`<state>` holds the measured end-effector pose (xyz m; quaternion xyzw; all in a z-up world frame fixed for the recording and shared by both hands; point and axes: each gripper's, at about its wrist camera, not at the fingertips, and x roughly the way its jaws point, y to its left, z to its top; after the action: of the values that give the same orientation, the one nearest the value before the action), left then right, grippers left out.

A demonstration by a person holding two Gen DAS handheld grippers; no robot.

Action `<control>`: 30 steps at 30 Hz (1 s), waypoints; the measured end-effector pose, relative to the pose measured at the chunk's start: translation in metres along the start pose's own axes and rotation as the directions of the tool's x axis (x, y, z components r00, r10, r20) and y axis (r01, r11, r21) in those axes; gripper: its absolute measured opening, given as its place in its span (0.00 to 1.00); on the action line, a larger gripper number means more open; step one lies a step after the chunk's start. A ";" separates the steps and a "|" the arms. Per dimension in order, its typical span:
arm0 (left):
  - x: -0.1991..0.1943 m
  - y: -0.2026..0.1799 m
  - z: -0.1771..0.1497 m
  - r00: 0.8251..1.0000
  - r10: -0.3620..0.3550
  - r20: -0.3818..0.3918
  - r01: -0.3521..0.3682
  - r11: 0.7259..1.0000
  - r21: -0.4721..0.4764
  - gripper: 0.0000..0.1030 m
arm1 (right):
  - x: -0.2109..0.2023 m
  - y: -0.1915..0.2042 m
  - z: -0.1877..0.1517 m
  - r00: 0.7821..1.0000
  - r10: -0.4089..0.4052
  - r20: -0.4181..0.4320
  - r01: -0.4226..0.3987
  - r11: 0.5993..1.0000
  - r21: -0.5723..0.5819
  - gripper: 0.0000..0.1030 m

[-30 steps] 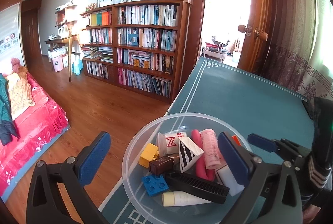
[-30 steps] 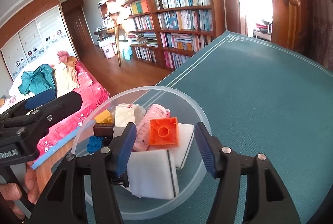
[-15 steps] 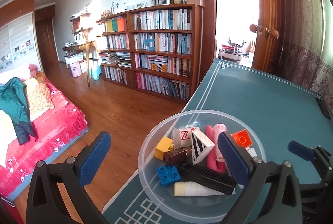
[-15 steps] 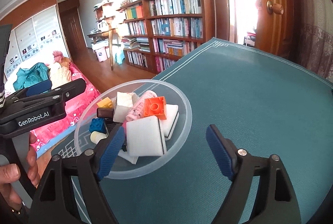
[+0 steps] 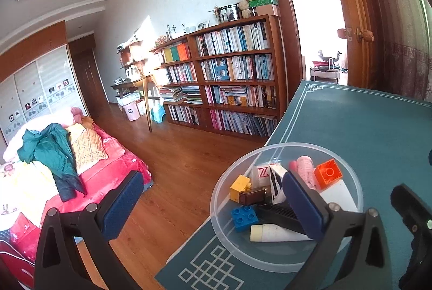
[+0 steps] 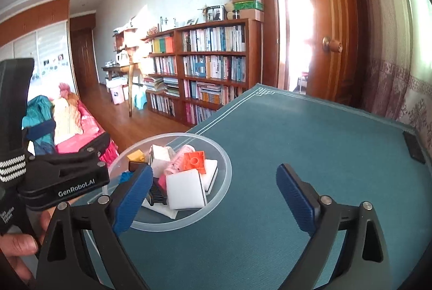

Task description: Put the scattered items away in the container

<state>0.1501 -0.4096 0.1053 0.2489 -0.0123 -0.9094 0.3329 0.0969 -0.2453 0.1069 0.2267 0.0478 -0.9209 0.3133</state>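
Lettering "GenRobot.AI" marks the left hand-held gripper (image 6: 81, 152) beside the bowl (image 6: 226, 168).

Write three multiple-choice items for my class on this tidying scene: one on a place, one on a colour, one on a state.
1. Where is the bowl?
A. On the teal tablecloth, near its edge
B. On the floor
C. On the bookshelf

2. What colour is the brick on top of the pile?
A. Green
B. Orange
C. Black

3. How is the right gripper?
A. Shut on a sponge
B. Shut on the bowl
C. Open, holding nothing

Answers: 1 A, the bowl sits by the cloth's bordered edge; 2 B, the topmost studded brick is orange; 3 C, its blue pads stand wide apart with only cloth between.
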 end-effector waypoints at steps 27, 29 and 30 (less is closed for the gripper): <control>0.008 -0.003 -0.010 0.999 0.022 -0.047 -0.022 1.000 -0.002 1.00 | 0.041 0.012 -0.024 0.982 0.119 -0.150 -0.125 0.992 -0.027 1.00; 0.009 -0.003 -0.011 0.999 0.024 -0.049 -0.024 1.000 -0.001 1.00 | 0.041 0.013 -0.023 0.981 0.121 -0.149 -0.127 0.991 -0.033 1.00; 0.009 -0.003 -0.011 0.998 0.024 -0.052 -0.024 1.000 -0.002 1.00 | 0.042 0.013 -0.023 0.980 0.119 -0.158 -0.127 0.991 -0.038 1.00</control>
<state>0.1472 -0.4114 0.0908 0.2718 -0.0055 -0.8987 0.3442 0.0844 -0.2738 0.0685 0.2930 0.0800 -0.8779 0.3701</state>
